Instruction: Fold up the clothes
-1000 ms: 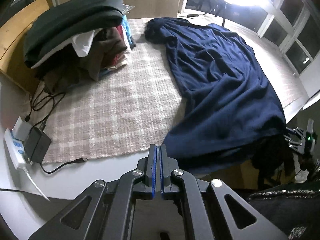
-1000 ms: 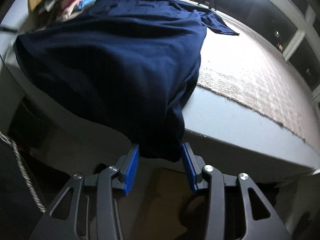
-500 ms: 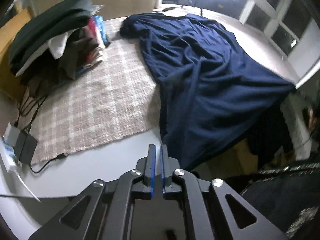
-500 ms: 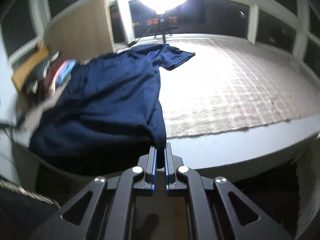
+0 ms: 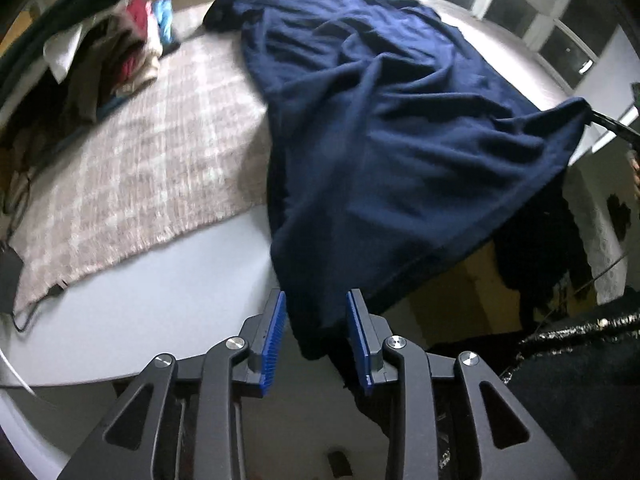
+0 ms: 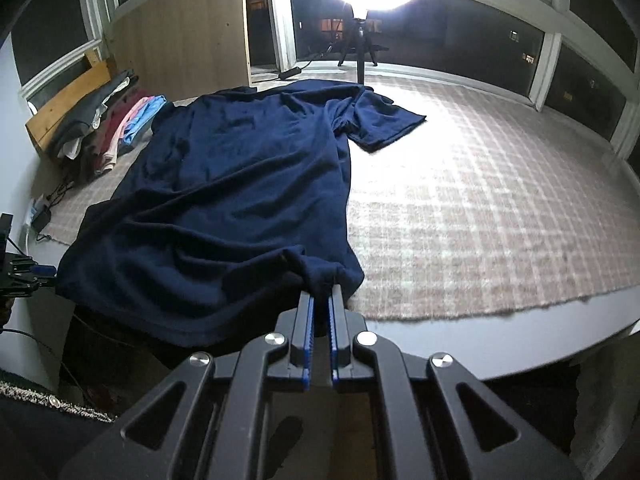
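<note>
The navy T-shirt (image 6: 240,184) lies spread lengthwise across the checked rug (image 6: 480,208), collar end away from me, wrinkled and unfolded. One short sleeve (image 6: 384,124) lies flat on the rug to the right. The hem end runs past the rug's near edge and droops over the white table edge (image 5: 160,304). Its near right corner is bunched and lifted.

Navy shirt (image 5: 384,152) spread over checked rug (image 5: 132,168), hem corner hanging off table edge (image 5: 152,320); left gripper (image 5: 316,332) jaws just been opening, corner betw pads, not pinched; clothes pile (image 5: 132,40) far left
</note>
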Available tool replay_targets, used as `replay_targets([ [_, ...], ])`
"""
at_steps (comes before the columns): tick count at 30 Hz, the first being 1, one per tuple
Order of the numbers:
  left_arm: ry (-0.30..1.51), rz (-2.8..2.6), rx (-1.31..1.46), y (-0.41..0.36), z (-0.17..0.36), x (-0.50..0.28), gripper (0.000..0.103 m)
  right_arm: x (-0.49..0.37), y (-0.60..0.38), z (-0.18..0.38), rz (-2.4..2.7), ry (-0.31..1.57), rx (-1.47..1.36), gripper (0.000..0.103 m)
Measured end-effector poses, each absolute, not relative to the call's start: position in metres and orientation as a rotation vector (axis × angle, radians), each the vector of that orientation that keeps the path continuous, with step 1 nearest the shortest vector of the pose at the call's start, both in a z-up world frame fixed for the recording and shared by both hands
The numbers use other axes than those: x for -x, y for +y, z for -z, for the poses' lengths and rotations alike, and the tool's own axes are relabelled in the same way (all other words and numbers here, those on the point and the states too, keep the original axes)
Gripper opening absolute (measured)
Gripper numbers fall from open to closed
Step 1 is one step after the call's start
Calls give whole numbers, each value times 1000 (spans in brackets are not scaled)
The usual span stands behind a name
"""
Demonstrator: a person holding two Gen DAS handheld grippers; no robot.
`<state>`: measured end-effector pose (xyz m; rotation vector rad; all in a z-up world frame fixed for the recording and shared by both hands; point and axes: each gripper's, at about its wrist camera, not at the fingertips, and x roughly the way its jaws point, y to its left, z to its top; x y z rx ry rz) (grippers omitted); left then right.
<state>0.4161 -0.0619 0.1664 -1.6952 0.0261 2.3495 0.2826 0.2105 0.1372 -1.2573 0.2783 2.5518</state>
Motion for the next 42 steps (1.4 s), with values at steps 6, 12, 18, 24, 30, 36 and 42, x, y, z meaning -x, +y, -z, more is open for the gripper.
replay_targets([
  [6,-51,-2311,1731,-69,-173,-406,1,-284,218,-149,-2543,263,1201,6],
  [12,2,-2462,1610,-97,-220,-350,1,-254,236,-171,-2566,209,1109,6],
  [18,150,-2463,1677,-106,-192,-269,9,-173,273,-133,-2466,192,1213,6],
  [24,-33,-2455,1651,-134,-203,-283,26,-142,284,-88,-2379,207,1374,6],
  [30,-20,-2352,1662,-110,-197,-302,42,-135,287,-76,-2381,217,1414,6],
  [36,46,-2333,1699,-104,-184,-294,41,-128,290,-73,-2386,205,1436,6],
  [42,153,-2341,1695,-93,-175,-297,41,-130,290,-77,-2397,206,1441,6],
])
